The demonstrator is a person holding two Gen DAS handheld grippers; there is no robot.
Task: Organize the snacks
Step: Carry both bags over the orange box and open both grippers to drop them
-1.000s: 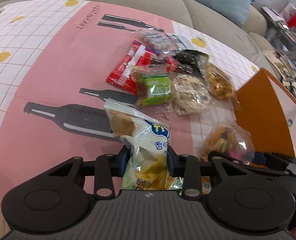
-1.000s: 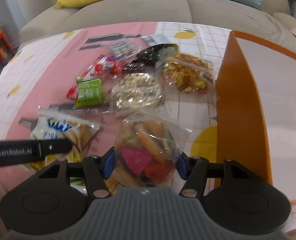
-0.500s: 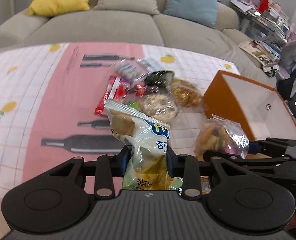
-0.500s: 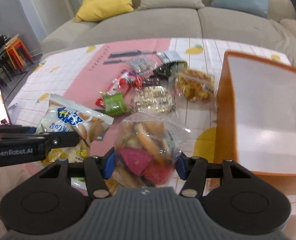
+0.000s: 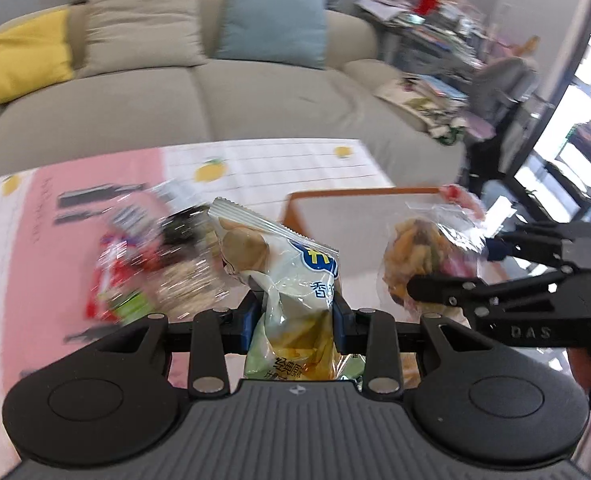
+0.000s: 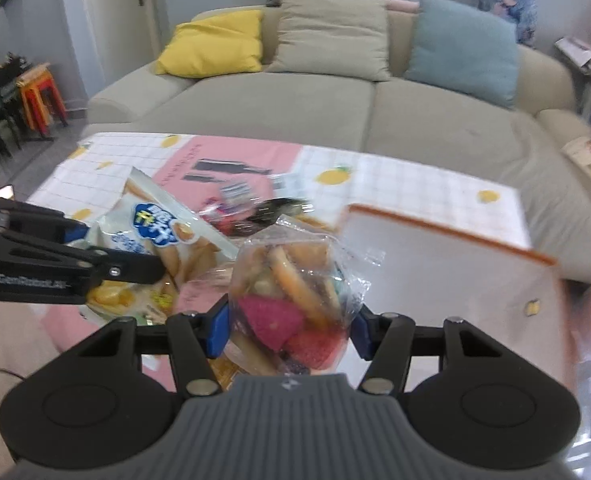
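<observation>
My left gripper (image 5: 295, 314) is shut on a white chip bag (image 5: 287, 280) with blue print and holds it up above the table. My right gripper (image 6: 291, 326) is shut on a clear bag of mixed dried fruit (image 6: 295, 292), also lifted. Each held bag shows in the other view: the chip bag (image 6: 155, 240) at the left, the fruit bag (image 5: 423, 252) at the right. An orange-edged box (image 6: 447, 272) with a white inside stands open just ahead and right of the fruit bag; in the left wrist view the box (image 5: 355, 212) is behind both bags.
Several loose snack packs (image 5: 143, 260) lie blurred on the pink and white tablecloth (image 5: 35, 248), left of the box. A beige sofa (image 6: 315, 108) with yellow, beige and blue cushions runs behind the table. Cluttered shelves (image 5: 427, 28) stand at the far right.
Both grippers have risen with their bags and swung right toward the box. The table sits lower in both views and the sofa fills more of them.
</observation>
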